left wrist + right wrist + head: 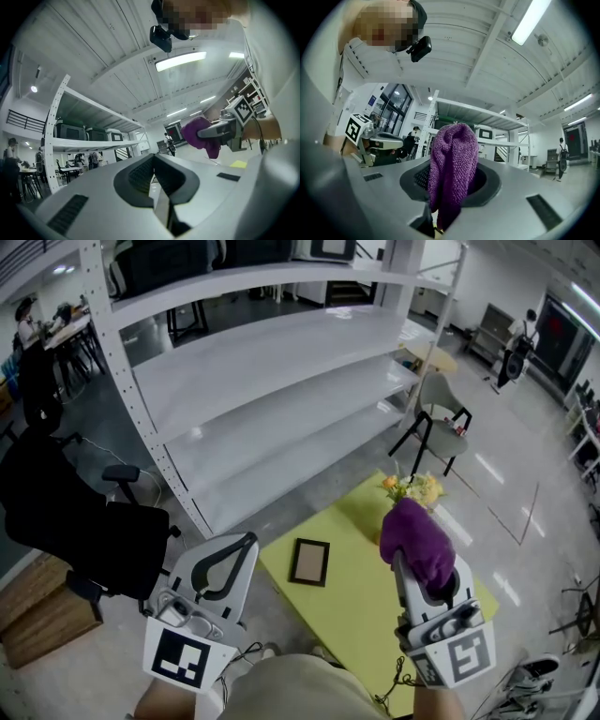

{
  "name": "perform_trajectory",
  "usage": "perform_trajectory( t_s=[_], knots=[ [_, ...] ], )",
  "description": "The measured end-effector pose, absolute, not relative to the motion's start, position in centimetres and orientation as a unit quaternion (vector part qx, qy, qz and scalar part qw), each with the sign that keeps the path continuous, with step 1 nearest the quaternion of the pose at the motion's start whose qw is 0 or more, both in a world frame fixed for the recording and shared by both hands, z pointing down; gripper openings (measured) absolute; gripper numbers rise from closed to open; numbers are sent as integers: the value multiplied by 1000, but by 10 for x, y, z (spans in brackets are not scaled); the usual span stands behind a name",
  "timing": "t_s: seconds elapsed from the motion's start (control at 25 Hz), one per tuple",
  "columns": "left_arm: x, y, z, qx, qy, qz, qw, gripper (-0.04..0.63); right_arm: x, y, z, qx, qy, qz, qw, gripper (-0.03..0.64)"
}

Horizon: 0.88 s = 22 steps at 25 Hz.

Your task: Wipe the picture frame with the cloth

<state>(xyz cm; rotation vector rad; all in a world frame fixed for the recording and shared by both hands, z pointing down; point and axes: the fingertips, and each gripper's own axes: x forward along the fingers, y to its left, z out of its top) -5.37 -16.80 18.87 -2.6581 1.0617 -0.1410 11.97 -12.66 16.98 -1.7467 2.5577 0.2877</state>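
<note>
A dark-framed picture frame (308, 562) lies flat on the yellow-green table (352, 601), between my two grippers and below them. The right gripper (419, 570) is held up above the table's right part, shut on a purple cloth (417, 542) that bulges out over its tips. In the right gripper view the cloth (453, 161) hangs down between the jaws and the camera faces the ceiling. My left gripper (242, 547) is raised left of the table, shut with nothing in it; its fingers (140, 176) meet in a line. The left gripper view also catches the cloth (196, 133).
A tall white shelf rack (281, 362) stands behind the table. A black office chair (80, 521) and wooden boxes (37, 610) are at the left. A bunch of flowers (413, 488) stands at the table's far end, with a grey chair (436, 418) beyond it.
</note>
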Motion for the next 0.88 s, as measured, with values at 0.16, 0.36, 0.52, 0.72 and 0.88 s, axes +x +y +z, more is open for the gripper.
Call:
perform_trajectory(
  t_s=[0.16,0.36,0.52,0.72,0.88],
  knots=[
    [-53,-170,210,-922,365,-59,119,8,112,-131,190,-546,835,70,9,110],
    [-48,-169,227,-925,359,-61,107,8,119,-137,230,-559,828,32,-36,110],
    [-51,-167,232,-924,359,-67,115,8,114,-136,242,-556,830,12,-42,110],
    [-59,-168,236,-924,367,-59,87,8,108,-138,239,-554,831,23,-46,110],
    [-66,-169,241,-923,373,-58,74,8,103,-141,231,-549,835,18,-8,110]
  ],
)
